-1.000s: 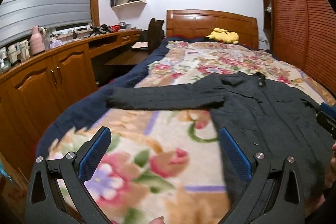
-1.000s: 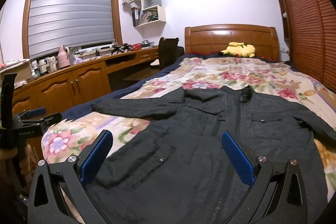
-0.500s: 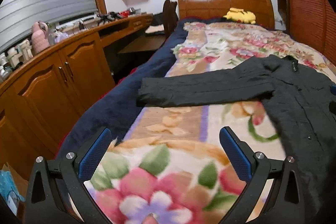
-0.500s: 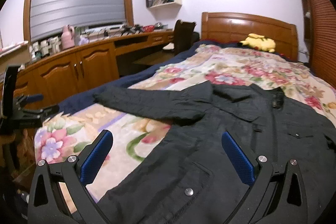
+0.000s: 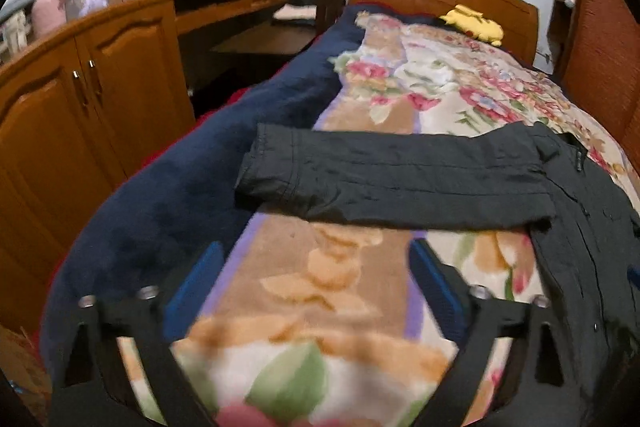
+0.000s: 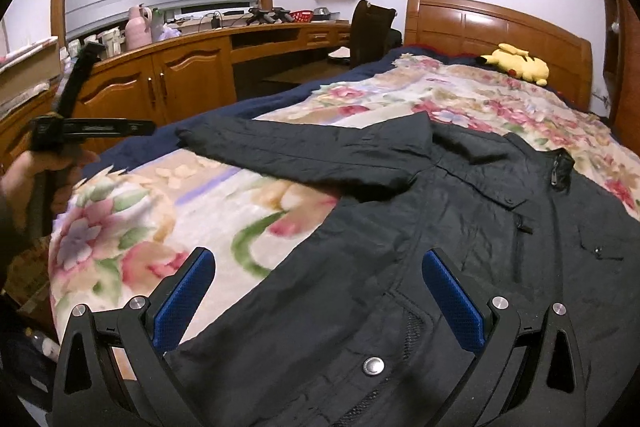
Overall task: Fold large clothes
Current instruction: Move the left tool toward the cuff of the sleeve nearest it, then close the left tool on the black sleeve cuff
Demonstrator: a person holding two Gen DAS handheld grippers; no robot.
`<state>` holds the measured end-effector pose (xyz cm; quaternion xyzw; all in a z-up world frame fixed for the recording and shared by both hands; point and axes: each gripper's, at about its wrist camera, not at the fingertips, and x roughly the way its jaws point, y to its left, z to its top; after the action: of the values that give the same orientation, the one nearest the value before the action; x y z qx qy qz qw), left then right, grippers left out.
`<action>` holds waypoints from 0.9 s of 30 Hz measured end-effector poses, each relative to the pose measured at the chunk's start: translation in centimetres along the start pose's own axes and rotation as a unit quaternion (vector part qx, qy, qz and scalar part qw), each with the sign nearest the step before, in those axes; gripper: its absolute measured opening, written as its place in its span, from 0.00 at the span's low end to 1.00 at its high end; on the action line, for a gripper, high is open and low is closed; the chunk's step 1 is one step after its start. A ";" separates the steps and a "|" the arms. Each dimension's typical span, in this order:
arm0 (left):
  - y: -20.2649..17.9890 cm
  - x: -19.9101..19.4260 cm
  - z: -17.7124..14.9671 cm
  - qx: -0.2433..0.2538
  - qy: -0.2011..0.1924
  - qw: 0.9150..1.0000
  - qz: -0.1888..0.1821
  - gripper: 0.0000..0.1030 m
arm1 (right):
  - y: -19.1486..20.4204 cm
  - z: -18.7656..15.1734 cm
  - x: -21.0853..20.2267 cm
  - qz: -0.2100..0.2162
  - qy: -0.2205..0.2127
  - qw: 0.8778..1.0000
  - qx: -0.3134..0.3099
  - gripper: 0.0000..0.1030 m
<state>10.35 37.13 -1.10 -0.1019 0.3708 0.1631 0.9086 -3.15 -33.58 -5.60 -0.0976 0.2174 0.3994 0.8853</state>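
Note:
A dark jacket (image 6: pixel 460 227) lies face up on the floral blanket (image 6: pixel 132 227), its one sleeve (image 5: pixel 400 179) stretched out to the left. My left gripper (image 5: pixel 316 279) hovers over the blanket just short of that sleeve, near the cuff (image 5: pixel 272 167). Its jaws are closing with nothing between them. In the right wrist view the left gripper (image 6: pixel 136 126) shows side-on at the left, held by a hand (image 6: pixel 36 179). My right gripper (image 6: pixel 320 271) stands open above the jacket's lower front, near a snap button (image 6: pixel 373 365), gripping nothing.
A navy quilt (image 5: pixel 180 187) hangs over the bed's left edge. Wooden cabinets (image 5: pixel 80 115) and a desk run along the left wall, with a chair (image 6: pixel 370 31) by the headboard (image 6: pixel 500 27). A yellow plush toy (image 6: pixel 516 63) sits at the pillow end.
The left gripper has swung left and come closer to the sleeve's cuff, and its jaws have narrowed. The right gripper has shifted left along the jacket's side and stays open.

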 end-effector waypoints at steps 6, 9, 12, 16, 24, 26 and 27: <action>2.1 4.4 1.4 -0.053 0.029 0.998 0.006 0.57 | 0.8 0.3 0.7 0.001 0.017 1.000 0.007 1.00; 2.9 5.9 2.2 -0.073 0.029 0.997 0.014 0.57 | 0.9 0.7 1.3 0.007 0.019 1.000 0.013 1.00; 3.7 7.2 2.9 -0.095 0.031 0.995 0.019 0.57 | 1.2 0.8 1.6 0.009 0.021 1.000 0.013 1.00; 4.4 8.5 3.4 -0.118 0.033 0.992 0.015 0.57 | 1.6 0.7 2.1 0.010 0.026 1.000 0.009 1.00; 5.1 10.3 2.9 -0.147 0.043 0.988 -0.003 0.35 | 1.4 0.7 1.9 0.016 0.025 0.999 0.021 1.00; 4.8 10.5 2.9 -0.143 0.049 0.988 -0.018 0.20 | 1.5 0.6 1.9 0.017 0.025 0.999 0.021 1.00; 4.2 10.3 3.0 -0.131 0.043 0.990 -0.010 0.12 | 1.5 0.6 1.9 0.017 0.026 0.999 0.022 1.00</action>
<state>17.60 44.22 -6.50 -0.2305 0.3844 0.1963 0.8721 -2.98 -31.09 -5.99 -0.0849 0.2501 0.4068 0.8745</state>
